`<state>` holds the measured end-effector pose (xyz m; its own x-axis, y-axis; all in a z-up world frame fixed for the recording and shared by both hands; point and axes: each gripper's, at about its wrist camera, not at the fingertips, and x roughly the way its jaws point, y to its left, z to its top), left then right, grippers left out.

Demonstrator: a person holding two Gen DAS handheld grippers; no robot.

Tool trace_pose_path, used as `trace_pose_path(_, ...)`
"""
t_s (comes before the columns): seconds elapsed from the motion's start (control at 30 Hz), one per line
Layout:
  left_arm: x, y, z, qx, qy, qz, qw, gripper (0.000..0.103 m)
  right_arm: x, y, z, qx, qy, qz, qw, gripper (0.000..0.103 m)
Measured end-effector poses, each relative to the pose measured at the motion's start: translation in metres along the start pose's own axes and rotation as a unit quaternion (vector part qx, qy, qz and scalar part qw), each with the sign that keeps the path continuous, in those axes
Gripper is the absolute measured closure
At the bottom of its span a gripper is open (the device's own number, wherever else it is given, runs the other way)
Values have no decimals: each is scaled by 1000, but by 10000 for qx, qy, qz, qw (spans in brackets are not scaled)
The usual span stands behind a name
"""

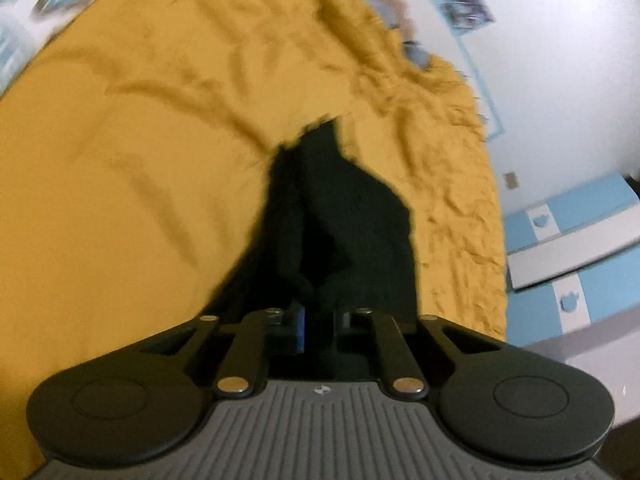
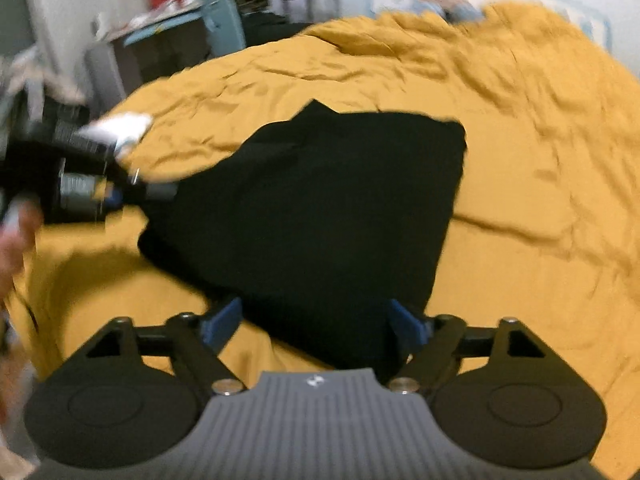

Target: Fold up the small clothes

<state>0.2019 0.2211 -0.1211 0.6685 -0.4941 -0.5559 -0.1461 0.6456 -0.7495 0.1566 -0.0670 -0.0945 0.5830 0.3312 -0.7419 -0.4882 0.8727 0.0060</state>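
Observation:
A black garment lies on a mustard yellow bed cover. My left gripper is shut on the garment's left corner, and the cloth stretches away from its jaws. It also shows in the right wrist view at the left, pinching that corner. My right gripper is open, its blue pads wide apart over the garment's near edge, holding nothing.
The yellow cover is wrinkled, most at its far side. Blue and white drawers and a white wall stand to the right in the left wrist view. A desk with clutter stands beyond the bed's left edge.

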Motion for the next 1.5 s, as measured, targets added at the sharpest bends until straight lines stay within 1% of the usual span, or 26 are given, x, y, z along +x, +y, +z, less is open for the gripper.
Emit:
trace_pose_path(0.03,-5,-10,0,206,-83,-4,9998,92,1,4,-1,-143,-36,-84,9999,24)
trace_pose_path(0.07,-10,-21,0,418,-164,68,9990,92,3,6,-1,-225,-57,-189,9996,24)
trace_pose_path(0.13,-17,-37,-2,737,-315,218,9965,92,10,6,-1,-172,-64,-346,9992,25)
trace_pose_path(0.17,-18,-40,-1,819,-336,223,9958,93,14,4,-3,-119,-19,-411,9991,31)
trace_pose_path(0.2,-18,-41,0,830,-339,257,9956,93,17,1,-4,-80,44,-590,9982,42)
trace_pose_path(0.27,-17,-35,1,787,-312,387,9957,93,19,-8,-11,-82,169,-923,9956,53)
trace_pose_path(0.33,-14,-27,2,774,-176,598,9951,93,18,-24,-21,81,300,-1043,9941,68)
trace_pose_path(0.37,-12,-24,1,785,-102,679,9945,93,17,-32,-26,230,335,-1003,9941,79)
trace_pose_path(0.43,-9,-17,0,754,7,766,9942,93,8,-48,-36,598,284,-711,9953,93)
trace_pose_path(0.47,-10,-16,-2,769,22,787,9939,93,3,-50,-38,695,231,-589,9956,103)
trace_pose_path(0.5,-12,-17,-3,826,3,795,9934,93,-3,-48,-37,699,138,-500,9962,103)
trace_pose_path(0.53,-13,-20,-4,922,-36,851,9921,93,-7,-44,-36,646,54,-513,9966,103)
trace_pose_path(0.6,-15,-23,-5,1107,-35,1016,9886,93,-13,-40,-32,587,-23,-453,9972,103)
trace_pose_path(0.67,-6,-23,-8,1239,168,1332,9832,93,-7,-39,-34,599,140,-395,9973,103)
trace_pose_path(0.73,10,-12,-15,1316,384,1636,9770,92,11,-44,-45,780,508,-283,9953,103)
trace_pose_path(0.8,26,1,-26,1314,551,1818,9730,92,28,-48,-59,926,669,-232,9932,103)
trace_pose_path(0.9,32,4,-39,1505,431,1950,9682,91,32,-46,-62,895,672,-238,9934,103)
trace_pose_path(0.97,30,3,-40,1505,426,1996,9673,90,31,-48,-61,890,683,-207,9935,103)
trace_pose_path(1.03,27,-1,-39,1470,475,2068,9661,87,30,-51,-62,1019,697,-128,9923,103)
trace_pose_path(1.23,22,-8,-40,1469,590,2233,9618,84,21,-58,-62,1254,705,67,9896,103)
trace_pose_path(1.37,15,-6,-39,1326,703,2229,9632,83,18,-62,-62,1368,804,183,9872,103)
trace_pose_path(1.4,13,-5,-39,1288,713,2287,9623,80,17,-63,-63,1388,856,217,9864,103)
trace_pose_path(1.43,12,-4,-39,1261,720,2321,9618,80,16,-64,-64,1405,882,245,9858,103)
trace_pose_path(1.5,6,-2,-37,1159,715,2291,9638,80,12,-67,-65,1458,957,267,9843,103)
